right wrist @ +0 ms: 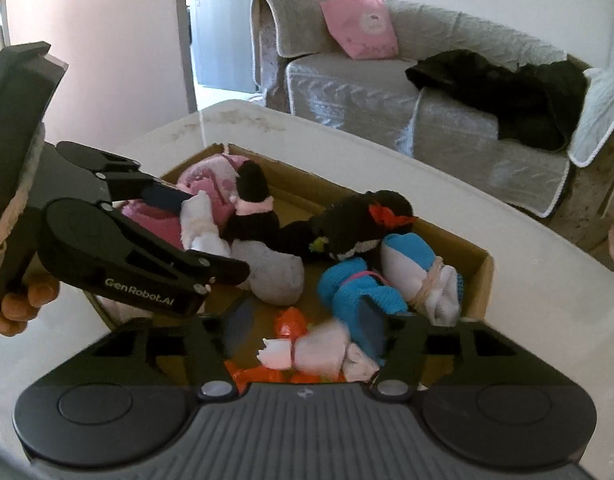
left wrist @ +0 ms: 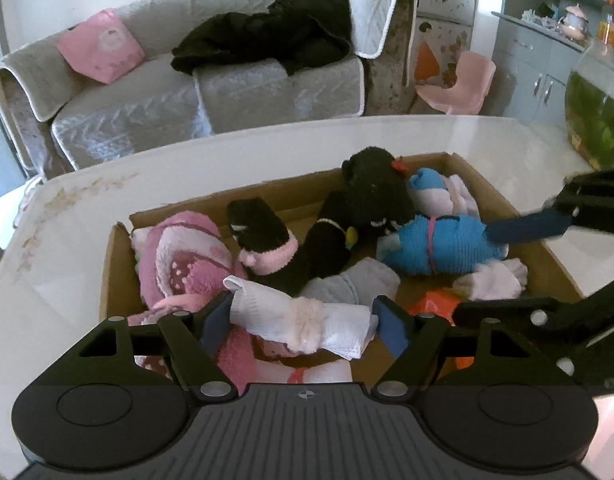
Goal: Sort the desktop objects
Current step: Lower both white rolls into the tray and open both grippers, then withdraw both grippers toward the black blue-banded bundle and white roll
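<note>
- Brown corrugated cardboard box (left wrist: 119, 264) sits on a glossy white table (left wrist: 267, 148), packed with rolled sock bundles, as both tongs work over it.
- Left tongs (left wrist: 303, 318) straddle a white rolled sock bundle with a fuzzy cream band (left wrist: 303, 320); its long axis runs straight across from one blue pad to the other. The pads look to be touching its ends, though whether they are clenched on it cannot be told.
- Right tongs (right wrist: 307, 328) hang released, jaws spread, above a small white sock roll tied with a red band (right wrist: 307, 350), which lies crosswise between the jaws, over something orange (right wrist: 291, 320).
- Beyond the left tongs lie a pink-and-white fluffy sock roll (left wrist: 179, 256), black socks with pink cuffs (left wrist: 263, 236) and, toward the right tongs, a bright blue knitted sock bundle (left wrist: 439, 248).
- Judged from this, the left tongs are nearer their bundle.
</note>
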